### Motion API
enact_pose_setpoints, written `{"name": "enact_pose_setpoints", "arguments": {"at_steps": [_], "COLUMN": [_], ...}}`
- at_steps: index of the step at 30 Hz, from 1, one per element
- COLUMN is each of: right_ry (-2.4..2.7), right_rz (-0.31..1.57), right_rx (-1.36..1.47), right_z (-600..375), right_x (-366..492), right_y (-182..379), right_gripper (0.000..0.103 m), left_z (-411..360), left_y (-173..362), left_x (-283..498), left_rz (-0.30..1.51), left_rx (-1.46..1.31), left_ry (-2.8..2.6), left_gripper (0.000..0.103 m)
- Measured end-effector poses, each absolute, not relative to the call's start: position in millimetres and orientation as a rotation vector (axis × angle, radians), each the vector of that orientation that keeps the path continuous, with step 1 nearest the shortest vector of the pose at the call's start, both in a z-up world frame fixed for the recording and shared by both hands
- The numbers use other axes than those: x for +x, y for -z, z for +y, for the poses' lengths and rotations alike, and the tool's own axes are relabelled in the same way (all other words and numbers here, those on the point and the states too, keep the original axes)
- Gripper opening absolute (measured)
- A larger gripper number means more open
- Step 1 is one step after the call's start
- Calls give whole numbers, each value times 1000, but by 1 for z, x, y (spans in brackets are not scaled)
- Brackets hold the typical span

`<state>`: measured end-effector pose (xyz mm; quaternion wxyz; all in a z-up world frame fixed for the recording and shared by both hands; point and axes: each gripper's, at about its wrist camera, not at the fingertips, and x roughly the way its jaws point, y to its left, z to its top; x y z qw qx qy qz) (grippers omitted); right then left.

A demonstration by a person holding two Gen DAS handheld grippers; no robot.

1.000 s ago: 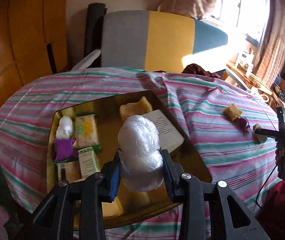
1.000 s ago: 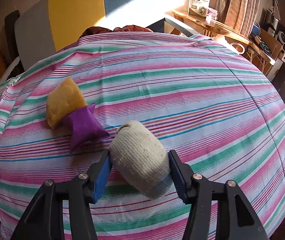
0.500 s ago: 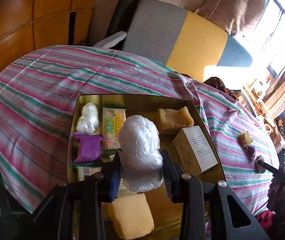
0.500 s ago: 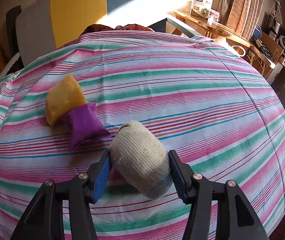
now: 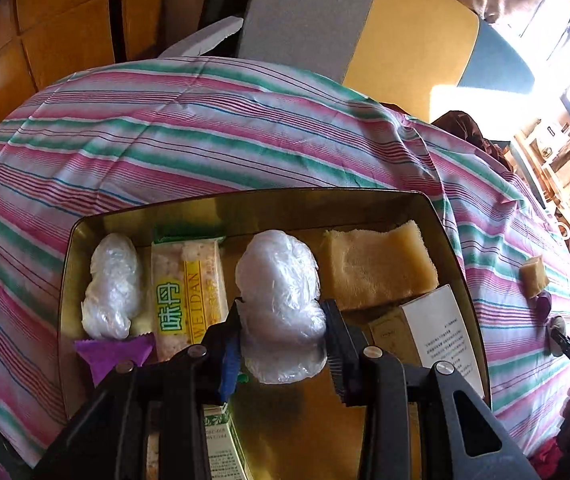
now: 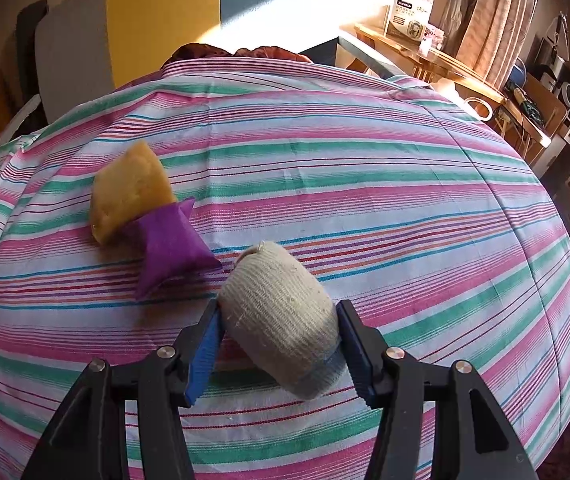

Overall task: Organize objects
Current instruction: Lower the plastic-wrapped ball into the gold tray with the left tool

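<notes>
Hovering over the gold tray [image 5: 85,236], left hand-held gripper [image 5: 281,328] clamping plastic-wrapped bundle [image 5: 279,300].

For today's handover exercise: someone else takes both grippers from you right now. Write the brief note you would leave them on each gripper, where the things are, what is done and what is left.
Left gripper: shut on a plastic-wrapped bundle, held over the gold tray, not yet set down.
Right gripper: shut on a beige cloth roll, over the striped tablecloth.
Done: the tray already holds another wrapped bundle, a snack bar, a purple pouch, a sponge and a white box.
Left: place both held items; then collect the yellow sponge and purple pouch, touching on the cloth.
</notes>
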<state>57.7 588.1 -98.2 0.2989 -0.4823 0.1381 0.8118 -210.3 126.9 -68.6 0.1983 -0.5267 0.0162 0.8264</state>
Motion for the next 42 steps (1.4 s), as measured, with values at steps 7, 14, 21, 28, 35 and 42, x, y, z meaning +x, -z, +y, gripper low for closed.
{"name": "enact_pose_setpoints", "arguments": {"at_steps": [7,14,21,28,35,42], "right_ry": [-2153,-2152,-2152,-2150,-2147,-2146], "right_rz": [342,334,333,321,300,287], "right_rx": [-1290,-1293,-1293,-1295,-1298,-1298], "right_z": [586,586,586,585,582,582], "right_x": [56,55,55,55,54,53], "right_y": [99,100,100,100,101,102], "right_gripper": [57,57,57,57,57,58], "left_z": [136,144,145,140,133,123], "left_y": [87,99,110,98,78,43], "left_x": [-229,-236,-244,-236,-220,-180], "left_rz": [106,172,213,254,262,277], "left_rx": [-1536,-1562,-1599,-1520,-1415,-1211], "left_ry": [-2335,-2330,-2363,-2410,-2505,-2604], "left_gripper": [37,37,47,51,52,54]}}
